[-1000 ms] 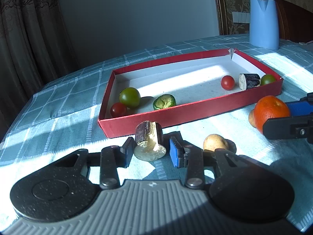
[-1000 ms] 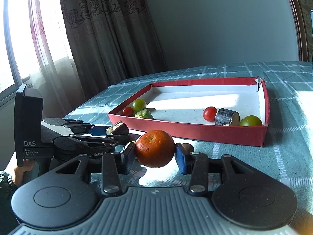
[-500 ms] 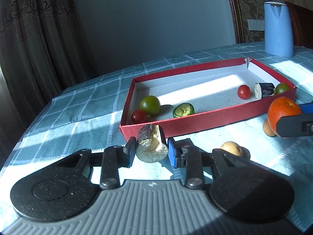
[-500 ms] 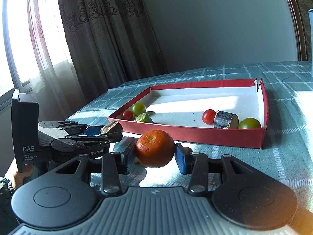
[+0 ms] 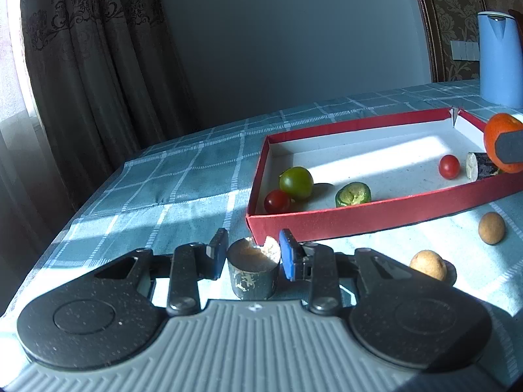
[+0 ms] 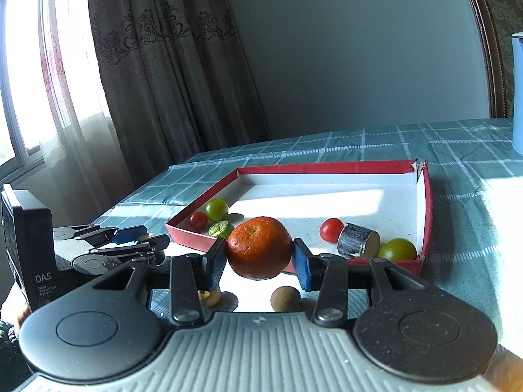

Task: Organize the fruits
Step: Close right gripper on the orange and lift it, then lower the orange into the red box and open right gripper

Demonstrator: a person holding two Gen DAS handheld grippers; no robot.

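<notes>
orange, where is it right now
The orange is gripped in the right gripper, lifted above two small brown fruits, just in front of the red tray's near wall.

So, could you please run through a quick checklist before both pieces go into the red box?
1. Right gripper clamped on the orange: ok.
2. Orange lifted off the tablecloth: ok.
3. Left gripper clamped on the dark cut chunk: ok.
4. Chunk clear of the red box wall: cannot tell.
5. Bare floor in the box for both: ok.
</notes>
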